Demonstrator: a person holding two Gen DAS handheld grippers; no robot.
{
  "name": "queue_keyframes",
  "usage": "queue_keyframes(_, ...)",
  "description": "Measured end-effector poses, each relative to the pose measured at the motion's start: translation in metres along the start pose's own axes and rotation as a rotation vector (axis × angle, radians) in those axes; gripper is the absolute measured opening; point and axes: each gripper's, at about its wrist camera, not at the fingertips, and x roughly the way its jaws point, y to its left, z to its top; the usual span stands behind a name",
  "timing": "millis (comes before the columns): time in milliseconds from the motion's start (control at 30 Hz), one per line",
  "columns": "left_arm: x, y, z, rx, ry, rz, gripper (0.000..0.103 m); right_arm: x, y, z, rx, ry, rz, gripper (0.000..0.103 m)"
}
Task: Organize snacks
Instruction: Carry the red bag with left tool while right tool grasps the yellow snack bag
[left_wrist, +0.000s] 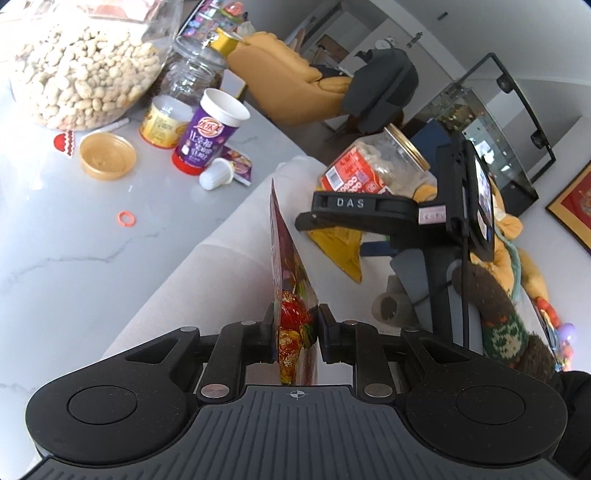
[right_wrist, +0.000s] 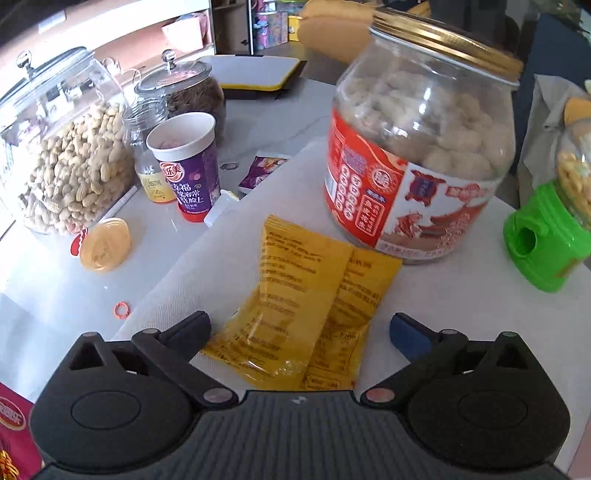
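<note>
My left gripper (left_wrist: 295, 325) is shut on a red and gold snack packet (left_wrist: 288, 266), held edge-on above the white mat (left_wrist: 207, 266). My right gripper (right_wrist: 301, 328) is open, its fingers either side of two yellow snack packets (right_wrist: 306, 306) lying on the white mat (right_wrist: 424, 314). A big clear jar with a red label and gold lid (right_wrist: 417, 147) stands just behind the packets. In the left wrist view the right gripper (left_wrist: 354, 214) shows over the yellow packets (left_wrist: 340, 247), with the jar (left_wrist: 376, 166) beyond.
On the marble counter (left_wrist: 74, 236) stand a large glass jar of peanuts (right_wrist: 62, 155), a purple cup (right_wrist: 192, 162), a small yellow jar (left_wrist: 166, 122), a loose gold lid (right_wrist: 105, 243) and an orange ring (right_wrist: 122, 309). A green dispenser (right_wrist: 546, 236) is at the right.
</note>
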Motion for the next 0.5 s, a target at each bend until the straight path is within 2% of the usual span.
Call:
queue_keyframes(100, 0.000, -0.002, -0.001, 0.005, 0.003, -0.001, 0.024, -0.001, -0.007, 0.003, 0.045, 0.003, 0.004, 0.102)
queue_keyframes(133, 0.000, -0.002, -0.001, 0.011, 0.003, 0.001, 0.024, -0.002, -0.009, 0.002, 0.060, -0.005, 0.000, 0.094)
queue_keyframes(167, 0.000, -0.003, -0.001, 0.015, 0.003, 0.004, 0.024, -0.006, -0.011, -0.001, 0.060, -0.016, -0.012, 0.082)
queue_keyframes(233, -0.001, -0.003, -0.001, 0.019, 0.003, 0.001, 0.024, -0.017, -0.012, -0.008, 0.024, -0.022, -0.009, 0.069)
queue_keyframes(367, 0.003, -0.006, -0.003, 0.016, 0.016, -0.025, 0.024, -0.055, -0.023, -0.039, -0.058, -0.062, 0.001, 0.060)
queue_keyframes(500, 0.010, -0.022, -0.010, 0.047, 0.050, -0.059, 0.024, -0.098, -0.046, -0.080, -0.071, -0.076, 0.035, 0.052)
